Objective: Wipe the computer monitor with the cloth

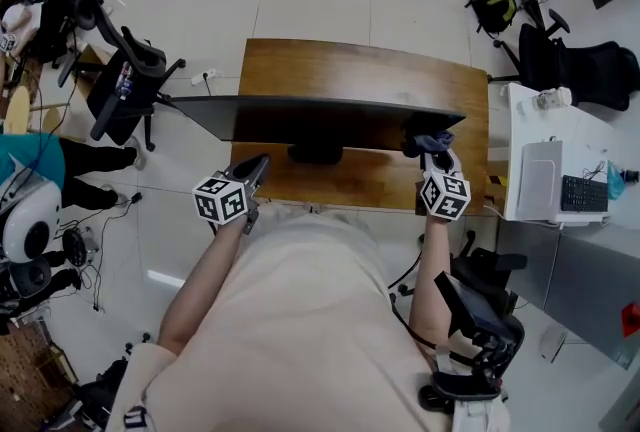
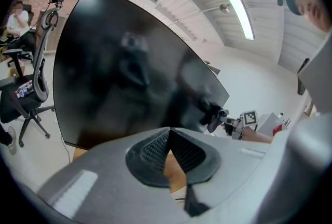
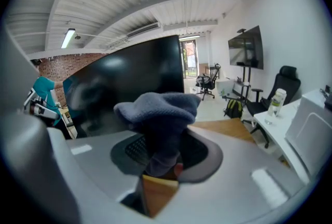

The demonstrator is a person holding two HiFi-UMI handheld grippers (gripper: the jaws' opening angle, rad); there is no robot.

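Observation:
The dark computer monitor (image 1: 320, 112) stands on the wooden desk (image 1: 360, 70); from above it shows as a thin black band. Its black screen (image 2: 124, 72) fills the left gripper view and also shows as the screen (image 3: 129, 80) in the right gripper view. My right gripper (image 1: 428, 150) is shut on a grey-blue cloth (image 1: 428, 138) at the screen's right end. The bunched cloth (image 3: 158, 106) bulges out of the right gripper (image 3: 158, 140). My left gripper (image 1: 256, 165) is held before the screen's lower left part. The left gripper (image 2: 169, 133) is shut and holds nothing.
A white side desk (image 1: 530, 150) with a keyboard (image 1: 583, 193) and a bottle (image 1: 552, 98) stands to the right. Black office chairs sit at the left (image 1: 125, 85) and the far right (image 1: 575, 65). A person in teal (image 1: 30, 160) is at the left edge.

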